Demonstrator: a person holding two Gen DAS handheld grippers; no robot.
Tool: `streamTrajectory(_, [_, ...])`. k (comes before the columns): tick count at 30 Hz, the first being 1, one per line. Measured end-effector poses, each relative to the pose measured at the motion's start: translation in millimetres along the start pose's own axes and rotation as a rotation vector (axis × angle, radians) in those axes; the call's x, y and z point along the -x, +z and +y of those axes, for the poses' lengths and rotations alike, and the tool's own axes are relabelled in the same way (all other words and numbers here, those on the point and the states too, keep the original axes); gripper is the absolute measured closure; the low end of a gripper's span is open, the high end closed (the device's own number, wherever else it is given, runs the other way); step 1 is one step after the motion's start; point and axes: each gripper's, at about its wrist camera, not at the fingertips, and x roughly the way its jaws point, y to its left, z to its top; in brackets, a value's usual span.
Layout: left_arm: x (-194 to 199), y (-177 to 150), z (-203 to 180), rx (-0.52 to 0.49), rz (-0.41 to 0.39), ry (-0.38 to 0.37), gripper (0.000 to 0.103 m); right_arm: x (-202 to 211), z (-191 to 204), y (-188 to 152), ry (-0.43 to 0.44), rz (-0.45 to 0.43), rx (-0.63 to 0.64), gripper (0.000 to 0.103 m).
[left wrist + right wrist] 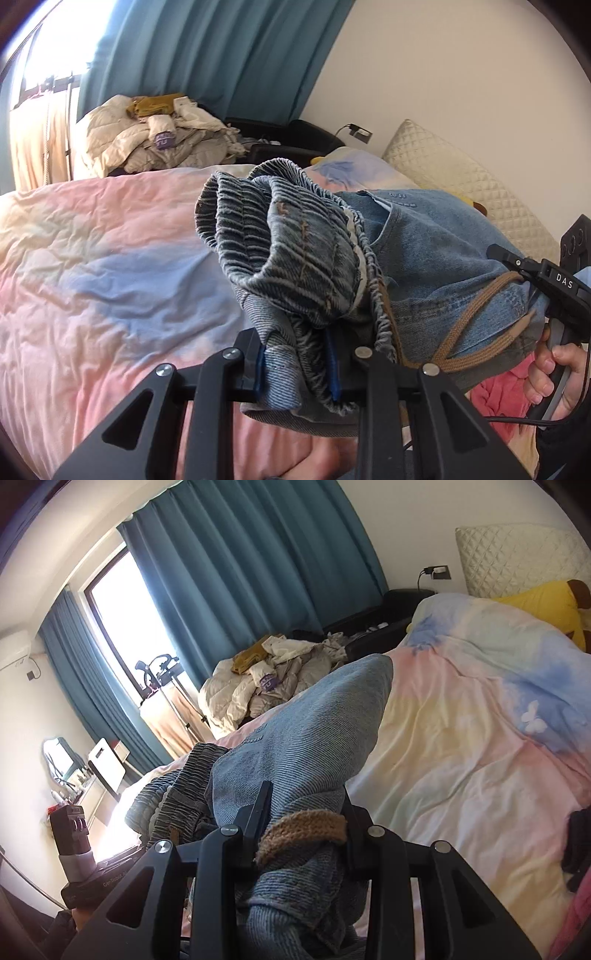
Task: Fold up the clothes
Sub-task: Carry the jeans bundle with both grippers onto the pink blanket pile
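Note:
A pair of blue denim trousers (424, 240) hangs bunched between both grippers, above the bed. My left gripper (295, 365) is shut on the ribbed elastic waistband (280, 236), its blue pads (259, 369) pressing the fold. At the right edge a hand (550, 373) holds my right gripper (524, 273), which pinches the denim by the brown drawstring (476, 314). In the right wrist view my right gripper (306, 823) is shut on denim (314, 720) and the brown drawstring (306, 829). The trousers' lower part is hidden below.
The pastel tie-dye duvet (92, 258) covers the bed (480, 757). A pile of pale clothes (155, 140) lies beyond it by the teal curtain (240, 572). A quilted pillow (461, 177), a yellow plush (546, 605), a red garment (495, 398) and a dark garment (576, 845) lie around.

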Motion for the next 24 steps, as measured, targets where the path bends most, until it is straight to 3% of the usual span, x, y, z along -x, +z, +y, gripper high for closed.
streamTrajectory(12, [-14.3,-2.6,-205.9,-0.254,0.057,-0.285,0.077,217.0,-112.0,-7.6,-0.241,-0.185,-0.141,0.073])
streamTrajectory(17, [-18.0,-27.1,-295.1,-0.340,0.109,-0.421,0.077,308.8,-146.2,-44.4,-0.370,-0.274,-0.203,0.073])
streamTrajectory(24, [-20.3,-106.1,-390.7,-0.457,0.220,-0.535,0.077,402.4,-191.0,-126.0,-0.534,-0.331,-0.311,0.073])
